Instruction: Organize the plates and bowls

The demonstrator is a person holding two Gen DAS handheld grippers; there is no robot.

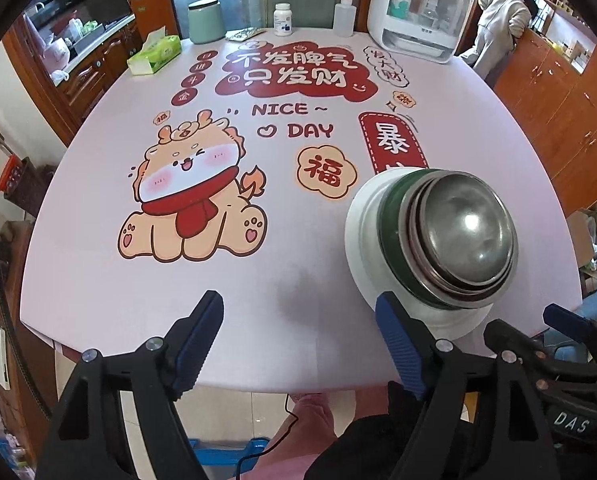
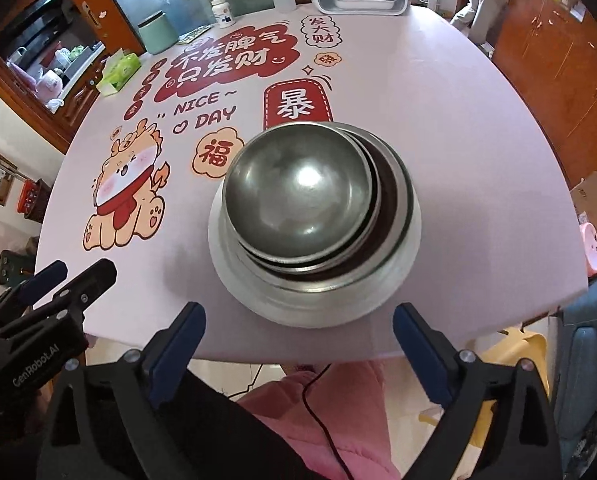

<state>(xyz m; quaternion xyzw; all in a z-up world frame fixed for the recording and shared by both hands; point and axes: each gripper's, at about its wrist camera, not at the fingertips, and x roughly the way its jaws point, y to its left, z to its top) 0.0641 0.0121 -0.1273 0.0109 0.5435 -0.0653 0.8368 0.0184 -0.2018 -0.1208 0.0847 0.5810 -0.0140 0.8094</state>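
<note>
Right wrist view, tablecloth (image 2: pixel 458 128) reading "NICE DAY", stacked bowls (image 2: pixel 298 196), both claws wide open, empty

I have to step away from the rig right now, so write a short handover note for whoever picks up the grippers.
Left gripper: open, empty, over the table's near edge, left of the stack.
Right gripper: open, empty, right in front of the stack.
Things: metal bowl sits top of the nested bowls, on the white plate, near the table front edge.
Done: plates and bowls look gathered into one stack.
Left: none loose in view; top bowl sits off-centre, perhaps straighten it.
</note>
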